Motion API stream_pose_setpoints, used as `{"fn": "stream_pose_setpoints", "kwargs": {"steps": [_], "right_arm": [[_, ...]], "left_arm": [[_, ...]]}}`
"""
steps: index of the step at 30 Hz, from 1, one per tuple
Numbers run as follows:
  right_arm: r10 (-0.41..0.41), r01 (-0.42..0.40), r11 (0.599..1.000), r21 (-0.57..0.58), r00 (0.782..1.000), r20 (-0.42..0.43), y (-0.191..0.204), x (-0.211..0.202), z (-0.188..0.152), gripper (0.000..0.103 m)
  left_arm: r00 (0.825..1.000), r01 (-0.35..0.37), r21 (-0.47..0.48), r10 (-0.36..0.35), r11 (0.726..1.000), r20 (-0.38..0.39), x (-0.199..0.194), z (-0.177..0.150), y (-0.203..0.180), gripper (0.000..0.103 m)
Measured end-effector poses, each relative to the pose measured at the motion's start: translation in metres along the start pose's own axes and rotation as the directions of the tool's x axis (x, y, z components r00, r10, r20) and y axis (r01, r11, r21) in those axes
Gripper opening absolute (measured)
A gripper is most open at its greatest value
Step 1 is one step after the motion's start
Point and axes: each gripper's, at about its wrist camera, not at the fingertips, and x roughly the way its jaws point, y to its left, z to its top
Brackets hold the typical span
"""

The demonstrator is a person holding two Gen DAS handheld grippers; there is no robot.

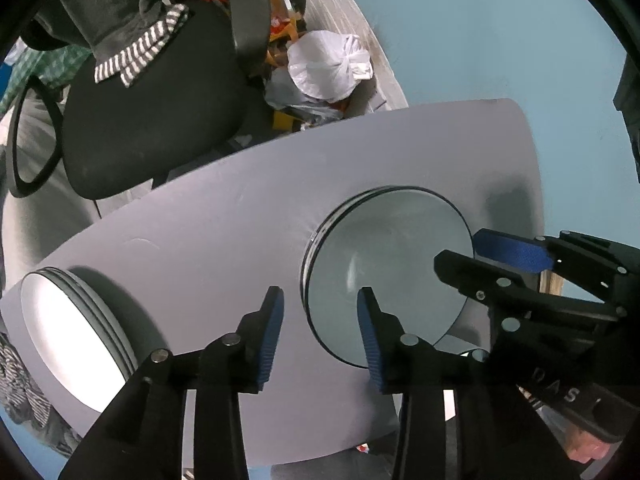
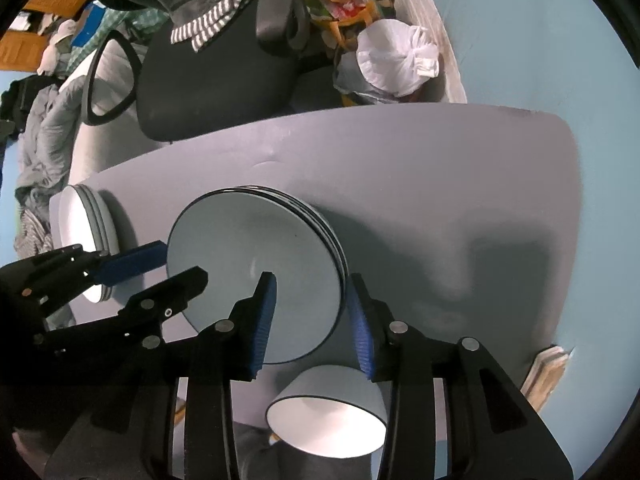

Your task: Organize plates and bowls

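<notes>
Both black two-finger grippers with blue ribbed pads are hanging over a pale grey table (image 2: 400, 168), jaws partly apart and gripping nothing. The left gripper (image 1: 320, 332) is straddling the near-left rim of a stack of pale blue round plates with dark edges (image 1: 384, 248); the right gripper (image 2: 312, 316) is straddling its right rim. A stack of white plates (image 1: 68, 336) is sitting well left of the left gripper. A white, dark-rimmed bowl (image 2: 328, 416) is lying just beneath the right gripper.
</notes>
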Motion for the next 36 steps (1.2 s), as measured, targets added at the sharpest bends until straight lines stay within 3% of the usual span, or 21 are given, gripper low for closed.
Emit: {"fn": "stream_pose_setpoints", "kwargs": {"steps": [9, 16, 31, 36], "right_arm": [[-0.092, 0.096, 0.995, -0.039, 0.991, 0.096, 0.008, -0.028, -0.008, 0.048], [-0.124, 0.133, 0.990, -0.039, 0.976, 0.178, 0.014, -0.056, -0.022, 0.055], [-0.123, 0.120, 0.992, 0.029, 0.951, 0.284, 0.018, -0.098, -0.060, 0.056], [-0.118, 0.106, 0.993, 0.056, 0.945, 0.305, 0.017, -0.106, -0.070, 0.057]], "left_arm": [[0.995, -0.047, 0.051, 0.043, 0.998, 0.092, -0.034, -0.014, -0.009, 0.050], [0.987, -0.058, 0.061, 0.049, 0.996, 0.151, -0.057, -0.032, -0.009, 0.051], [0.967, -0.036, 0.042, 0.025, 0.998, 0.252, -0.098, -0.072, -0.004, 0.052], [0.963, -0.032, 0.063, 0.014, 0.997, 0.268, -0.103, -0.085, -0.007, 0.059]]}}
